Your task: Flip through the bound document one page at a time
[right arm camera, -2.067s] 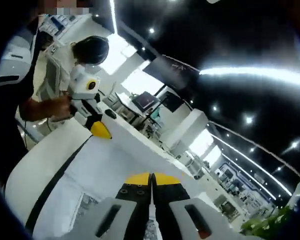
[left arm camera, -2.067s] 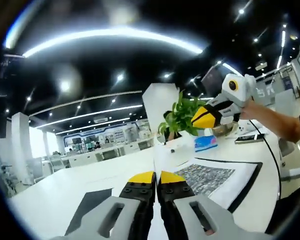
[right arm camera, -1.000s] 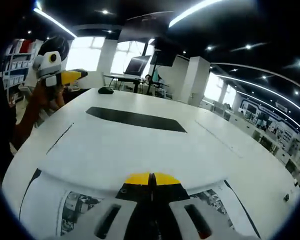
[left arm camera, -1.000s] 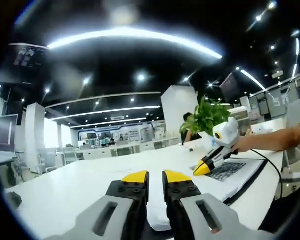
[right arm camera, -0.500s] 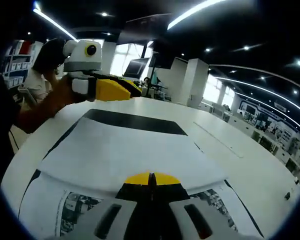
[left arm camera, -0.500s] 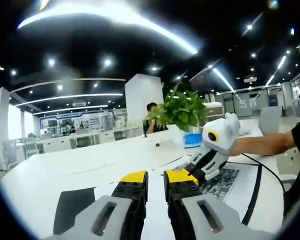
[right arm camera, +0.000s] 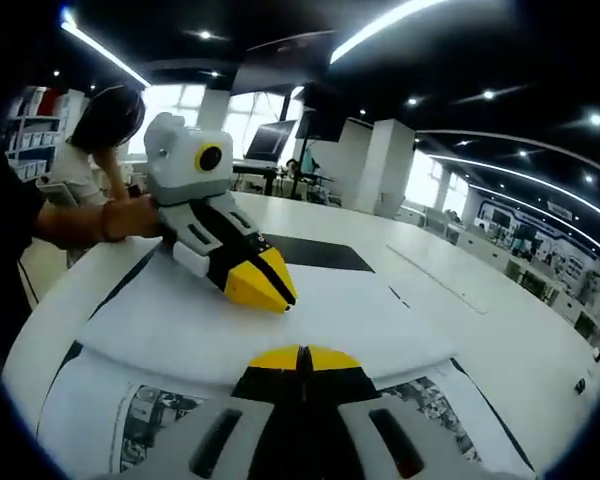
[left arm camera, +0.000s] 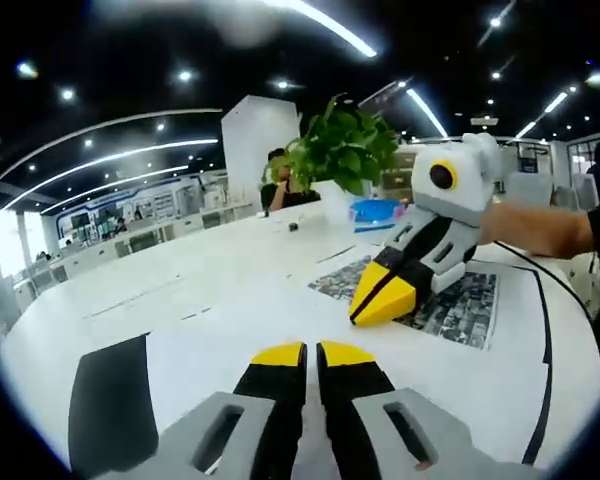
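Note:
The bound document lies open on a black mat (left arm camera: 110, 400) on a white table (left arm camera: 130, 290). One blank white page (right arm camera: 360, 310) arches up over a printed photo page (right arm camera: 150, 420). My right gripper (right arm camera: 300, 357) is shut on the near edge of that white page. In the left gripper view the right gripper (left arm camera: 375, 305) comes in from the right, its yellow tip at the seam between the white page (left arm camera: 230, 310) and the photo page (left arm camera: 460, 305). My left gripper (left arm camera: 302, 352) is shut, hovering low over the white page. Its tip (right arm camera: 270, 290) sits close to the sheet, just beyond my right jaws.
A potted green plant (left arm camera: 340, 145) and a blue box (left arm camera: 378, 210) stand beyond the document. A black cable (left arm camera: 550, 290) runs along the right of the mat. The person's hand (right arm camera: 130, 218) holds the left gripper. Desks and monitors fill the office behind.
The left gripper has come down and in over the white page, close to the right gripper's tip, and its jaws have closed up. The right gripper has kept still, holding the page.

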The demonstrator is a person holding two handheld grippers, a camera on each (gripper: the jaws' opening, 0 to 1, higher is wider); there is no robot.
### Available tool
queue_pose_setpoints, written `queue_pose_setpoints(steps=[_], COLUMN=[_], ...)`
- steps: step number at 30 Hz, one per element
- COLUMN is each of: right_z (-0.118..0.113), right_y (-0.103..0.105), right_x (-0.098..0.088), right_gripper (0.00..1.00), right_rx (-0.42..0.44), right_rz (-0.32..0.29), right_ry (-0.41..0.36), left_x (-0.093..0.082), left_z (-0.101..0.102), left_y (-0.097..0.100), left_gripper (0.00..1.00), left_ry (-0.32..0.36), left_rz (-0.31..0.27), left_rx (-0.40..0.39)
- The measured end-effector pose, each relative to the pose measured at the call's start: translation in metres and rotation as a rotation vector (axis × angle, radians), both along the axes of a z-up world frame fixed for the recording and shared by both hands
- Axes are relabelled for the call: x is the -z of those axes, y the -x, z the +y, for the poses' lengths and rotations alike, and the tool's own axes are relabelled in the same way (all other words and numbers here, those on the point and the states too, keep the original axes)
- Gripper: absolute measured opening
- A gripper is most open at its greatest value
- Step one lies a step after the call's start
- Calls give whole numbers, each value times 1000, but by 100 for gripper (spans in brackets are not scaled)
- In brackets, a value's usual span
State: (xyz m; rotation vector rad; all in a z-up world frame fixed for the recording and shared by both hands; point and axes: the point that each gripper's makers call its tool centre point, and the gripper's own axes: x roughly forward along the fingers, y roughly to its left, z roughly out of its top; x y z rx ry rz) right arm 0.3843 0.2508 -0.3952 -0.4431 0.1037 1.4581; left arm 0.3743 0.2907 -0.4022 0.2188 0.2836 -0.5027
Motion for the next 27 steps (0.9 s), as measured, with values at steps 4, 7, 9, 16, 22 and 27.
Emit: queue_pose_setpoints(steps=[4, 7, 9, 16, 22, 27], right_z=[0, -1, -4, -12, -8, 3], right_y=[0, -1, -5, -38, -74, -103], right_x=[0, -1, -2, -29, -52, -51], right_gripper=[3, 3, 3, 3, 3, 3], right_rx=[-10, -16, -5, 79, 149, 202], right_rz=[1, 13, 7, 94, 121, 124], right_ry=[-5, 2, 3, -84, -129, -119], left_x=[6, 7, 7, 8, 8, 8], left_z=[9, 10, 11, 13, 14, 15], left_y=[-3, -3, -3, -1, -1, -2], left_gripper=[3, 3, 3, 3, 3, 3], left_ry=[-37, -35, -27, -13, 2, 7], left_rz=[4, 4, 9, 18, 24, 26], left_rx=[-6, -7, -13, -24, -27, -29])
